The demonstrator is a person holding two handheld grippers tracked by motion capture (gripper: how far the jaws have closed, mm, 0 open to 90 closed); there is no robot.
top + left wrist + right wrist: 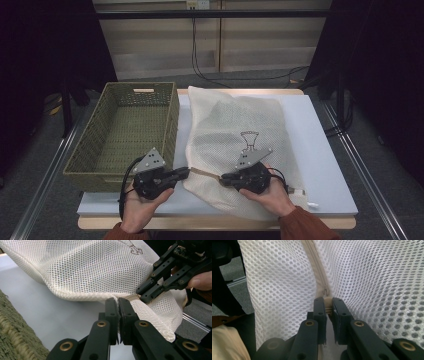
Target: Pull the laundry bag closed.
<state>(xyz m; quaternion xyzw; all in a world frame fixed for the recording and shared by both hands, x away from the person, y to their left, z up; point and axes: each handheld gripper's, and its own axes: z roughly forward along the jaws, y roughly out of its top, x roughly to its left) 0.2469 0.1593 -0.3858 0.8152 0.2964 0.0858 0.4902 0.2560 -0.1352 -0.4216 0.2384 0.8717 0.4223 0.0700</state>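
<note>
Right gripper (326, 305) clamped on the small cream zipper pull (327, 302) of a white mesh laundry bag (235, 130); the left gripper (118, 305) pinches the bag's seamed edge (110, 296) just beside it, jaws nearly together on the fabric. Both hands, the left hand (142, 202) and the right hand (272, 196), work the bag's near edge, the stretch of zipper tape (205, 173) taut between the two tools. The bag lies flat on the white tabletop (320, 145), its left side touching the woven green basket (125, 132), which stands open. A brown printed emblem (249, 139) marks the bag's middle. The mesh looks light, limp and quick to bunch, so it would likely sag or fold if lifted from one corner; the sewn edge and zipper tape seem the firmest places to hold. The pull is tiny and smooth, and by the look of it could slip from the pads unless drawn straight along the zipper while the other tool keeps the edge tensioned.
</note>
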